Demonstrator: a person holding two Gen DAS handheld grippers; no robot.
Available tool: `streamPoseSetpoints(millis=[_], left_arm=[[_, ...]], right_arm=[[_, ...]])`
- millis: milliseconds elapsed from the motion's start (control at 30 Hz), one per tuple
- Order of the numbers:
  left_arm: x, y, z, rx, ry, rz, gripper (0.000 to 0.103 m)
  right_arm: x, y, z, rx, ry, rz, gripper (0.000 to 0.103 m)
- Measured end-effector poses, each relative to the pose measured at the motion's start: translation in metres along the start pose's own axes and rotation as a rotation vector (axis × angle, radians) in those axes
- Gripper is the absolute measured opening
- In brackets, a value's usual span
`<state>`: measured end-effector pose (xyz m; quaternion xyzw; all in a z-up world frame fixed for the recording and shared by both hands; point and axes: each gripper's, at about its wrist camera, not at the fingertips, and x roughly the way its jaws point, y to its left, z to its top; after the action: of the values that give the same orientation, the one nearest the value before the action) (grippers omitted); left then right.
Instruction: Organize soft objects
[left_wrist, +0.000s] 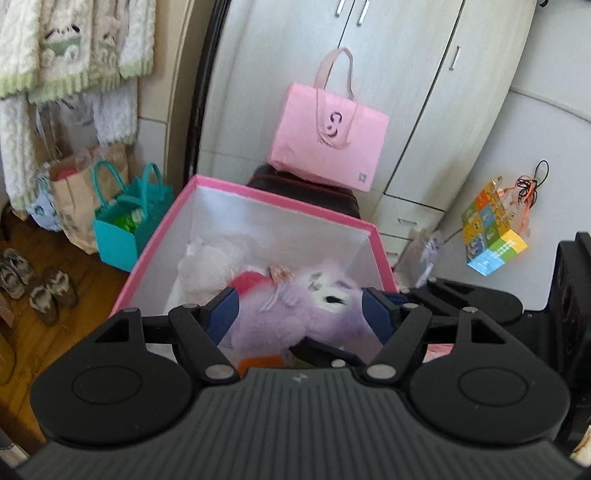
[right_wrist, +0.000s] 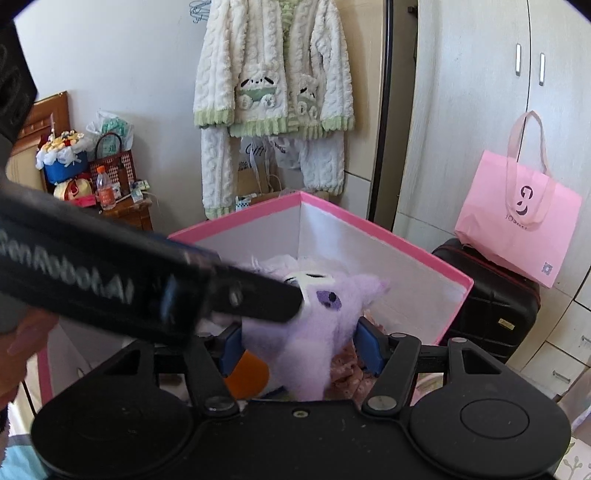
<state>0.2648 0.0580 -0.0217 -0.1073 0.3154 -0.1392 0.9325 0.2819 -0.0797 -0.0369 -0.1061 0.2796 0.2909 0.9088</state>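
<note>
A fluffy purple plush toy (left_wrist: 295, 314) hangs over the open pink box (left_wrist: 255, 194). My left gripper (left_wrist: 299, 314) is shut on the plush's body, blue pads pressing both sides. My right gripper (right_wrist: 301, 345) is shut on the plush (right_wrist: 317, 325) too, lower down on a limb. The box (right_wrist: 406, 240) has white inner walls. Inside lie a white soft toy (left_wrist: 207, 266), a red item (left_wrist: 247, 282) and an orange item (right_wrist: 245, 376). The left gripper's black body (right_wrist: 110, 273) crosses the right wrist view.
A pink tote bag (left_wrist: 328, 136) stands on a black suitcase (right_wrist: 491, 306) behind the box, against white cupboards. A teal bag (left_wrist: 125, 221), paper bags and shoes (left_wrist: 37, 291) sit on the wooden floor at left. A fluffy cardigan (right_wrist: 273, 74) hangs on the wall.
</note>
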Motion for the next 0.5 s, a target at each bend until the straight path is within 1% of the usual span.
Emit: streamPoseSetpoints(millis=[100, 267, 333, 500], left_arm=[[-0.016, 0.001, -0.003, 0.007, -0.032, -0.002, 0.073], [-0.05, 0.005, -0.01, 0.008, -0.083, 0.0, 0.073], [-0.063, 0.006, -0.013, 0.008, -0.1, 0.004, 0.073], [-0.095, -0.003, -0.023, 0.047, -0.132, 0.008, 0.073]], right_arm=[[-0.01, 0.0, -0.007, 0.002, -0.019, -0.007, 0.069], [-0.045, 0.001, -0.024, 0.008, -0.07, -0.022, 0.069], [-0.06, 0.0, -0.032, 0.029, -0.093, -0.038, 0.069], [-0.1, -0.002, -0.052, 0.089, -0.128, -0.027, 0.069]])
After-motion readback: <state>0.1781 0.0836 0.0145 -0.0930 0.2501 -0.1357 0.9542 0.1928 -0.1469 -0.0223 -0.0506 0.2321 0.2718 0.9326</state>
